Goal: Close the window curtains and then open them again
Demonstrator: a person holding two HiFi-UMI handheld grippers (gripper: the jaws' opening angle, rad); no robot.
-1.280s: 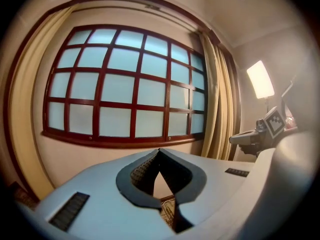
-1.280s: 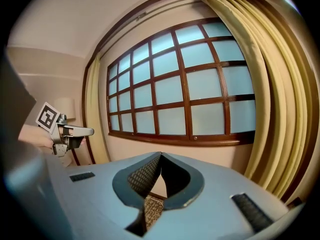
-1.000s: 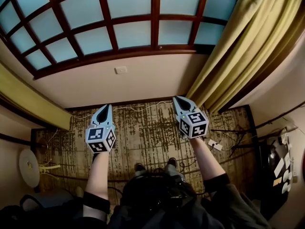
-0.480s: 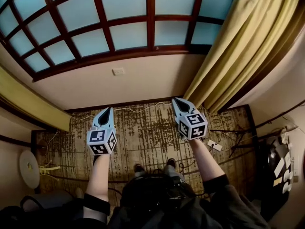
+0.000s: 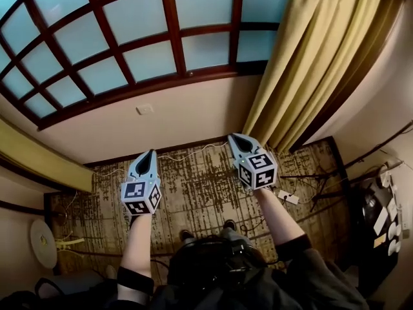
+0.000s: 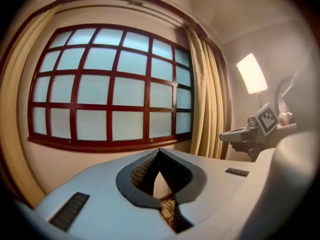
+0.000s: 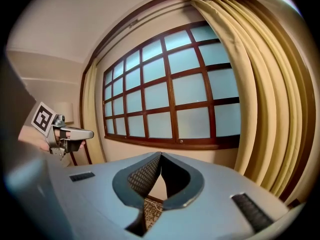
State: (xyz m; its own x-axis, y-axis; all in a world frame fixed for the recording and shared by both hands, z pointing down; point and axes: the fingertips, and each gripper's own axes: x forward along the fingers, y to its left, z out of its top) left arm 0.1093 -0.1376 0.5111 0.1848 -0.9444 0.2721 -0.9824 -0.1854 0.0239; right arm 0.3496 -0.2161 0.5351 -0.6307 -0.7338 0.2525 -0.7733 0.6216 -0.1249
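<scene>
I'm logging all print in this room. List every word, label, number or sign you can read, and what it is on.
No readable text in any view.
Cubes on the left gripper and right gripper: black-and-white square patterns only, no letters.
White slips at the head view's right edge: too small to read.
Wall plate: no print visible.

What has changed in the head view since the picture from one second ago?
The view has shifted toward the right curtain, which now fills more of the picture; the window and the wall socket have slid left. Nothing was taken hold of or let go. Unchanged: left claw and right claw shut, empty, clear of the curtains.
</scene>
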